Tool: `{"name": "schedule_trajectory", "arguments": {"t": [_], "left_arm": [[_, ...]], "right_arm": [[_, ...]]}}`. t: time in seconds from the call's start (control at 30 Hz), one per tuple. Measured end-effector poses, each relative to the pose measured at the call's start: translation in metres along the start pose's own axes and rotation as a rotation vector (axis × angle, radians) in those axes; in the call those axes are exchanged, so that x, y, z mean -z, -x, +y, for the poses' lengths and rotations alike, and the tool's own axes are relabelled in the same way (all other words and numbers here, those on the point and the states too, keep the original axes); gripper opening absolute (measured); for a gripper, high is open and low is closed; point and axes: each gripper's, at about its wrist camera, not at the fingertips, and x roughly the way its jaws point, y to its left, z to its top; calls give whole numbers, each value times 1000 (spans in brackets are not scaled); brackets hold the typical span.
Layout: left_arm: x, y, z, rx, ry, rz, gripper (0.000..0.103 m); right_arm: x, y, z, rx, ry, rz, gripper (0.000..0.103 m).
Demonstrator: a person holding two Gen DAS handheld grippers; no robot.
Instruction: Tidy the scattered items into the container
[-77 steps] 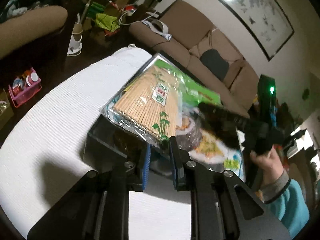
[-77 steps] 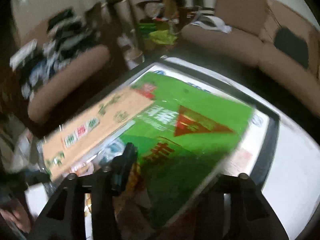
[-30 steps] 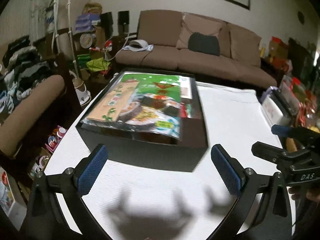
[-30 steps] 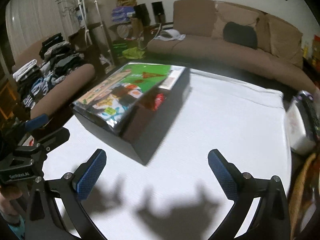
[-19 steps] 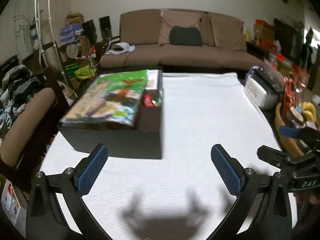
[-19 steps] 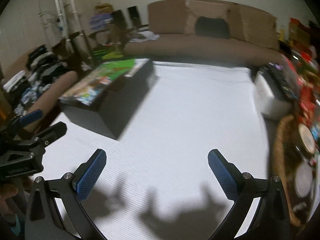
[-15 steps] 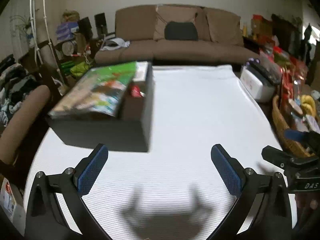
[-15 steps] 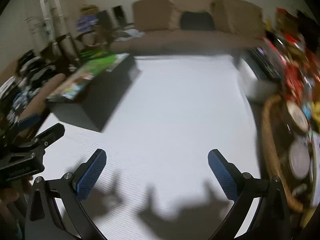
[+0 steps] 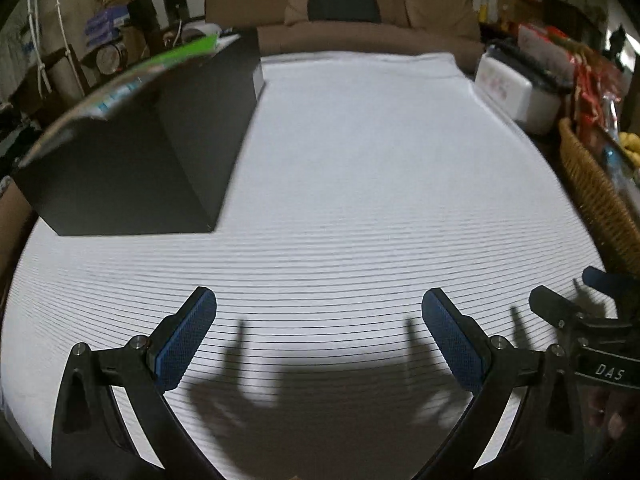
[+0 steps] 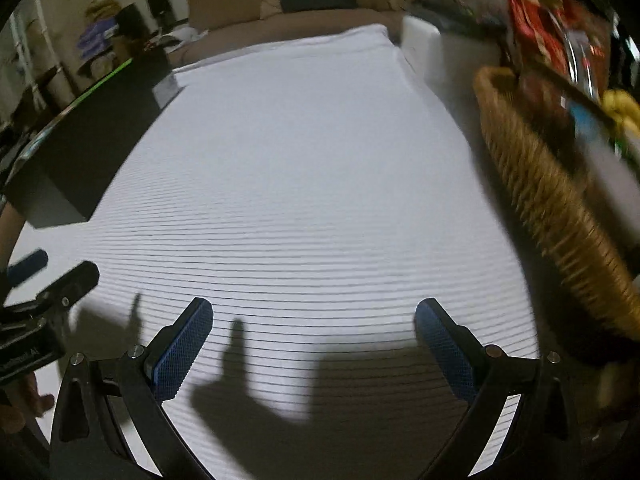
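A black box (image 9: pixel 132 160) stands on the white ribbed tablecloth (image 9: pixel 360 184) at the left, with a green packet (image 9: pixel 136 76) lying across its top. The same black box (image 10: pixel 80 136) shows at the left edge of the right wrist view. My left gripper (image 9: pixel 318 338) hangs low over the near part of the cloth, open and holding nothing. My right gripper (image 10: pixel 314 346) is also open and holds nothing, low over the cloth to the right of the left one. Both are well short of the box.
A wicker basket (image 10: pixel 552 208) full of packets and fruit lines the table's right edge, with a white case (image 9: pixel 516 92) behind it. A brown sofa (image 9: pixel 352 20) stands beyond the far edge. A hand (image 10: pixel 20 404) holds the other tool at the lower left.
Both grippers let go of the green packet, which now lies on the box. They opened wide, pulled back toward the near edge and dropped lower, swinging right.
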Motion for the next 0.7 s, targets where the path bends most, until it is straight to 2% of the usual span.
{"name": "schedule_trajectory", "arguments": {"t": [0.27, 0.7], "left_arm": [[16, -28, -1, -8, 8, 41, 103], [14, -30, 8, 13, 34, 41, 103]], "right_arm": [[8, -13, 13, 98, 60, -39, 103], [5, -21, 11, 121, 32, -39, 103]]}}
